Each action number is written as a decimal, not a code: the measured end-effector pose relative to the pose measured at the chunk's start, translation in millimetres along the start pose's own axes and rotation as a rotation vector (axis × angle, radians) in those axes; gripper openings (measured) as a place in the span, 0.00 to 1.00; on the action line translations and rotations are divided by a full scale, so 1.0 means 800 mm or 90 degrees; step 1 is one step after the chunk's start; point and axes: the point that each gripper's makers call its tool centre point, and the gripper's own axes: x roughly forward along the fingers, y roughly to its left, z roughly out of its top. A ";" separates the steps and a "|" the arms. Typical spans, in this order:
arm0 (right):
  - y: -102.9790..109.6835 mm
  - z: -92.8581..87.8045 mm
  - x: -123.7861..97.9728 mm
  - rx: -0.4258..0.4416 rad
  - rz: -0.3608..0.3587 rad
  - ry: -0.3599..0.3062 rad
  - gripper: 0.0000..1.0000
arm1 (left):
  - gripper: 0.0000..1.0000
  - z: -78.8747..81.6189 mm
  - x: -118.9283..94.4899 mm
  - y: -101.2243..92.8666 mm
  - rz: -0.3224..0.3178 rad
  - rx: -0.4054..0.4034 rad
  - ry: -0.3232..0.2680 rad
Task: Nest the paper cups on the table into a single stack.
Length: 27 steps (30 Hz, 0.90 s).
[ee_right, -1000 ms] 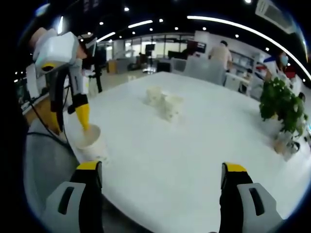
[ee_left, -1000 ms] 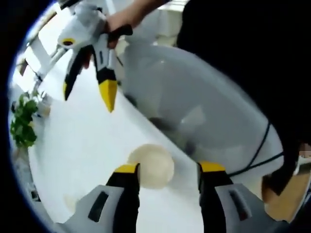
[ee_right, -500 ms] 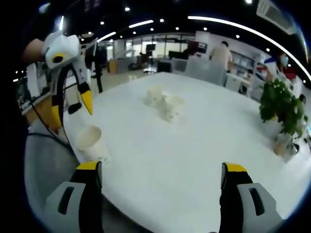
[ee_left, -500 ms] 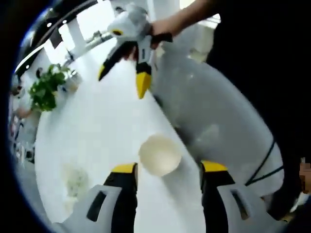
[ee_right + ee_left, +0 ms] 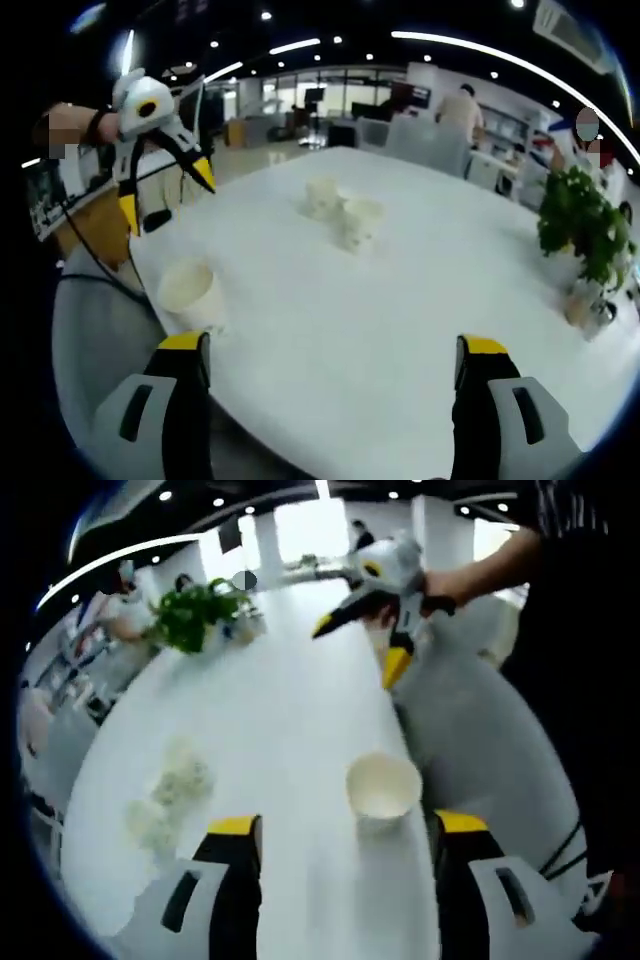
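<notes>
A white paper cup point(image 5: 383, 785) point(image 5: 187, 290) stands upright and alone near the edge of the white table point(image 5: 400, 300). Two more paper cups point(image 5: 320, 195) point(image 5: 358, 220) stand close together mid-table; in the left gripper view they are blurred, on the left point(image 5: 185, 780) point(image 5: 150, 820). My left gripper point(image 5: 348, 830) point(image 5: 165, 195) is open and held in the air above and behind the lone cup, with nothing between its fingers. My right gripper point(image 5: 332, 350) point(image 5: 360, 645) is open too, raised over the table edge and holding nothing.
A green potted plant point(image 5: 580, 215) point(image 5: 195, 615) stands at the far side of the table. A grey chair point(image 5: 90, 340) point(image 5: 480, 730) sits against the table edge by the lone cup. People and office furniture are in the background.
My left gripper has risen up and away from the lone cup, which stays put. Its view has swung round and now looks along the table. The right gripper has barely moved.
</notes>
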 end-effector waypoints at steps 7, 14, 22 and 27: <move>0.002 0.010 0.006 0.002 0.008 -0.006 1.00 | 0.99 -0.001 -0.020 0.029 0.062 -0.082 -0.067; 0.000 0.024 0.011 -0.007 0.012 -0.013 1.00 | 0.99 -0.009 -0.032 0.038 0.095 -0.094 -0.111; -0.001 0.040 0.020 0.001 0.022 -0.028 1.00 | 0.99 -0.008 -0.052 0.049 0.132 -0.112 -0.182; -0.007 0.050 0.025 0.012 0.022 -0.039 1.00 | 0.99 -0.008 -0.057 0.050 0.150 -0.109 -0.188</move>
